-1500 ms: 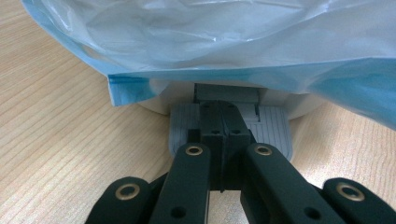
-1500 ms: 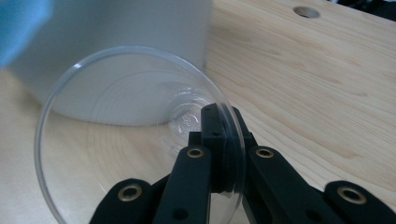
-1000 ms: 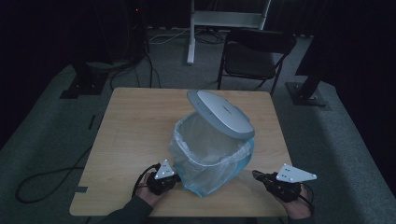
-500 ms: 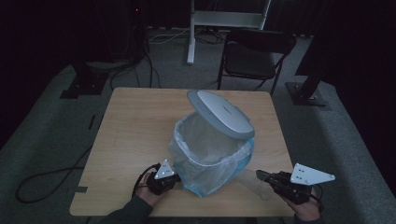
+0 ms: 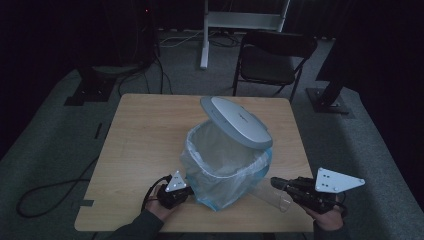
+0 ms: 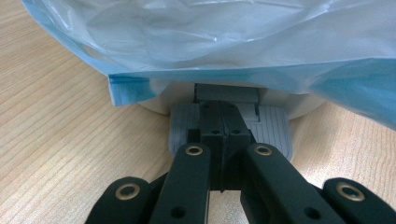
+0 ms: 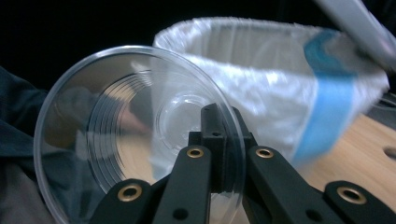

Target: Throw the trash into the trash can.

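Between the jaws of your right tool (image 7: 218,140) sat a clear plastic cup (image 7: 135,135), pinched by its rim with one jaw inside and one outside. Its open mouth faced back toward the camera, and it hung off the surface at the near right side of the bin. From above, the cup (image 5: 272,196) lay almost level, its base pointing toward the bin (image 5: 225,165).

That bin was a small white pedal bin lined with a translucent bag (image 5: 200,155) edged in blue. Its grey lid (image 5: 237,121) stood tilted open at the back, leaving the mouth clear.

Your left tool (image 6: 219,135), jaws pressed together and gripping nothing, rested its tips on the ribbed grey pedal (image 6: 275,128) at the foot of the bin, under the overhanging bag. That pressure appeared to be what held the lid up.

Around them stretched the pale wooden surface (image 5: 145,135), with a dark folding chair (image 5: 272,60) on the floor beyond.

To do this step well, you needed steady weight on the pedal so the lid would not drop. You also needed the cup raised clear above the bag's rim and carried over the middle of the opening before letting go, since a thin rim grip could slip.
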The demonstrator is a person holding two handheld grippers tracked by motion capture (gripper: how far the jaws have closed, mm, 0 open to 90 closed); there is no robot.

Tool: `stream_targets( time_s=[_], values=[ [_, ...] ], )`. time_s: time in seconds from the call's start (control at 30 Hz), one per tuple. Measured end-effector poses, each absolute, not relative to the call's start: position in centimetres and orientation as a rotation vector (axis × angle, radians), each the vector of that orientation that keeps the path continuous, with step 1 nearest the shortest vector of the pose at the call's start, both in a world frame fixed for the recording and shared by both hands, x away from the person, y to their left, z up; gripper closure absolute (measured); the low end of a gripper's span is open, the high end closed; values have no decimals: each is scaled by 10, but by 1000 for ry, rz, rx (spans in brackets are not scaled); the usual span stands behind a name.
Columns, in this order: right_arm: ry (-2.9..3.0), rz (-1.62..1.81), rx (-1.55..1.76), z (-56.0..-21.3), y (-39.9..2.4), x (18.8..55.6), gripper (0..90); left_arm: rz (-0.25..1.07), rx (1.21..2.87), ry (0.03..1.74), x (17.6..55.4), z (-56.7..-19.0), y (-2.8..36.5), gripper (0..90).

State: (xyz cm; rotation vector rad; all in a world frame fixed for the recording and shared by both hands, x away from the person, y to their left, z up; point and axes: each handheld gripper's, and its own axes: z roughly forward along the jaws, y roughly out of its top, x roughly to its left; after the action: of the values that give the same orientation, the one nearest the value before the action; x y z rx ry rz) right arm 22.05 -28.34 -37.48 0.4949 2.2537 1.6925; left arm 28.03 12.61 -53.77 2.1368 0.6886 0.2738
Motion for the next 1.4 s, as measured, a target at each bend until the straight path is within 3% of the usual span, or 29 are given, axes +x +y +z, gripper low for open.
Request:
stream_targets(
  time_s=[0.77, 1.4],
  values=[
    [2099, 1946, 470, -339, -267, 231, 900, 275, 2137, 687, 280, -538, 126, 900],
    [2058, 1745, 600, -340, -214, 250, 891, 277, 2137, 688, 280, -538, 126, 900]
  ],
)
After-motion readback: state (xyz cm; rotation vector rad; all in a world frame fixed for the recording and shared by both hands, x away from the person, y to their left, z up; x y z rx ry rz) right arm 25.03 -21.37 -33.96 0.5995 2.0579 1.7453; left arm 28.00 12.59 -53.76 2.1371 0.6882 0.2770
